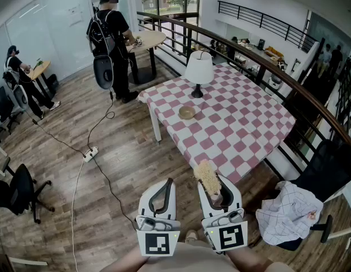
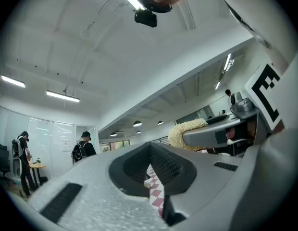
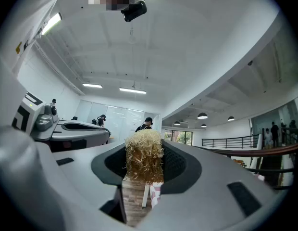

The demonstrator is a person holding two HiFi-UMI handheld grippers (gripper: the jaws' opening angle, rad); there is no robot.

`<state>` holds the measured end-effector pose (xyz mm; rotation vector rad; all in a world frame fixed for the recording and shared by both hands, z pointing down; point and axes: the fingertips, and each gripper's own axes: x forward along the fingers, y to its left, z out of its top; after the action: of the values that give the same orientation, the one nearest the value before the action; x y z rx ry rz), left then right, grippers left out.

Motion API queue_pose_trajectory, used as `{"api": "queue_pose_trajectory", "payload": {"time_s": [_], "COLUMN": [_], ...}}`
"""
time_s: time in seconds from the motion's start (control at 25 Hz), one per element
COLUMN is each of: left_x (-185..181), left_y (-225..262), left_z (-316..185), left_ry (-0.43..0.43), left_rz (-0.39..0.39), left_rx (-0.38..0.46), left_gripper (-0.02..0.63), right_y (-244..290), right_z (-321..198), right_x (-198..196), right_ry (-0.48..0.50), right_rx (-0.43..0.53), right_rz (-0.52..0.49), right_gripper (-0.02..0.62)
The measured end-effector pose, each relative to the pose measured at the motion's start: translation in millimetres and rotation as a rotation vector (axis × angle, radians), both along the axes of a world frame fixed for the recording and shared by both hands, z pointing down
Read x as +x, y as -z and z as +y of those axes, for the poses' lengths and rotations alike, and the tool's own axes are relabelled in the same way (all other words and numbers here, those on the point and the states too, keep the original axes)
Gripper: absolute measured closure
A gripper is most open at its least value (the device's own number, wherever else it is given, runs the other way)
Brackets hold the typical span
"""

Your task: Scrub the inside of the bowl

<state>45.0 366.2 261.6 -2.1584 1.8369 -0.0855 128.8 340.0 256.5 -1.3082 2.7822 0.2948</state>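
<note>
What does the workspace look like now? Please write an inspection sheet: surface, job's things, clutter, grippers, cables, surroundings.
Surface: table with a red and white checked cloth.
Job's things: bowl upright on the table, near the lamp; brush in the right gripper.
Clutter: only the lamp on the table.
Grippers: left gripper shut, empty; right gripper shut on the brush; both over the floor, short of the table.
Cables: power strip and cable on the floor.
Surroundings: two people at small tables, office chair, railing.

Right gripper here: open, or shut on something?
Shut on the scrubber: the jaws of the right gripper press against its straw-coloured fibres on both sides.
</note>
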Motion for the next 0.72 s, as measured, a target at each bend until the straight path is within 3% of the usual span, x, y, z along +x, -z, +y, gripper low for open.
{"api": "queue_pose_trajectory", "payload": {"time_s": [0.2, 0.72], "left_x": [4.0, 14.6], "left_y": [-2.7, -20.6], "left_z": [-0.7, -13.4], "left_ry": [-0.012, 0.001], "left_rz": [0.025, -0.003], "left_rx": [-0.007, -0.071], "left_gripper": [0.592, 0.592], "right_y": [-4.8, -21.6], "right_z": [1.7, -14.8], "right_x": [2.2, 17.6], "right_ry": [0.002, -0.002], "right_rx": [-0.015, -0.060], "right_rz": [0.003, 0.004], "right_gripper": [0.434, 0.434]}}
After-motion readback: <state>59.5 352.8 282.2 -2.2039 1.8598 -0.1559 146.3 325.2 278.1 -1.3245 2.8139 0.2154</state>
